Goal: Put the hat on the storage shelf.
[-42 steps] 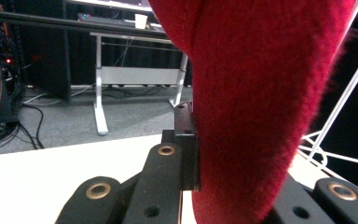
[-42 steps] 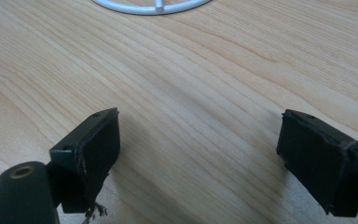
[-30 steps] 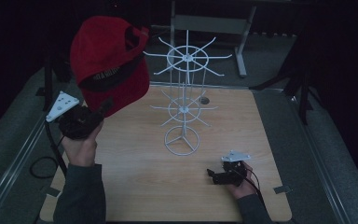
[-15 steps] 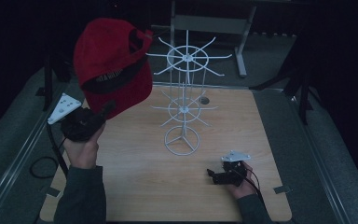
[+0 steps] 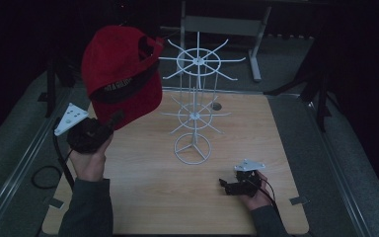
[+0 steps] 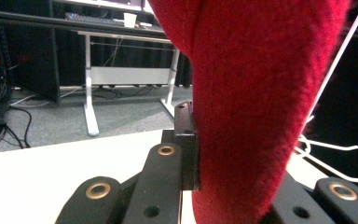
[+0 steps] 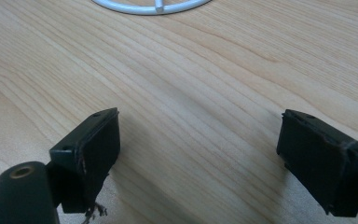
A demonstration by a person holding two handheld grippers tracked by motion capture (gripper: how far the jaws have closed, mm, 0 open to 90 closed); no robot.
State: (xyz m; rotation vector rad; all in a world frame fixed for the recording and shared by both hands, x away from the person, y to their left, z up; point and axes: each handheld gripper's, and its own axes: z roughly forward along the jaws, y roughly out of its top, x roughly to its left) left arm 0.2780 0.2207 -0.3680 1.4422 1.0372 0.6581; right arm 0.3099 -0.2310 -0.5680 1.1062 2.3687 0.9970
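A red baseball cap (image 5: 121,74) hangs in the air over the table's left side, its back strap close to the top wheel of a white wire display rack (image 5: 197,61). My left gripper (image 5: 113,118) is shut on the cap's brim from below. In the left gripper view the red fabric (image 6: 265,93) is pressed between the black jaws. My right gripper (image 5: 223,185) rests on the wooden table (image 5: 143,197) near the front right. Its jaws are open and nothing is between them (image 7: 200,144). The rack's base ring (image 7: 154,7) lies just ahead of it.
The rack's thin arms stick out at two tiers above its round base (image 5: 192,148). A grey desk frame (image 5: 222,24) stands behind the table. A black cable (image 5: 44,175) loops off the left edge. Dark rails run along both sides.
The cap and my left hand have drifted slightly right, toward the rack's top wheel. The right gripper has stayed where it was.
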